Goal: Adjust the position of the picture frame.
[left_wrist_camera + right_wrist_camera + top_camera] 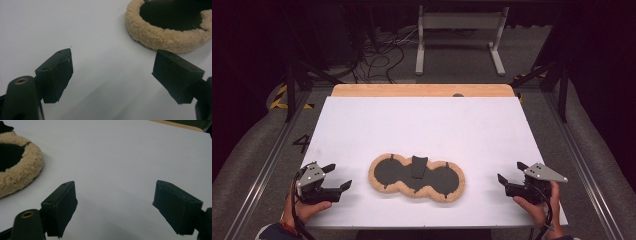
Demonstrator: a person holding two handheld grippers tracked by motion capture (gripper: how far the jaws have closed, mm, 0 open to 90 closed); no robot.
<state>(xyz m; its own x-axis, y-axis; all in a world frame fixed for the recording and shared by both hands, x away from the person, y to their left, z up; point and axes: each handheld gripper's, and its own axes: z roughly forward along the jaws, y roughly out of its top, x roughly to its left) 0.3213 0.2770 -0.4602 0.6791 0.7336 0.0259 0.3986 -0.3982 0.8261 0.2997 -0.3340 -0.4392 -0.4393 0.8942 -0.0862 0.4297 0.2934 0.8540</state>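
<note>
Left gripper [336, 177] and right gripper [509, 173] at the near table edge, jaws wide, nothing between them. Fleece-edged black pad [416, 176] lies flat between them, near-centre on the white table [422, 122]. Beyond: cables [377, 55], grey frame [459, 35] on the floor.

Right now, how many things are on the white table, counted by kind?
Tan fleecy item with black inner panels: 1
Hand-held black grippers with open fingers: 2, the left gripper and the right gripper
Total: 3
</note>
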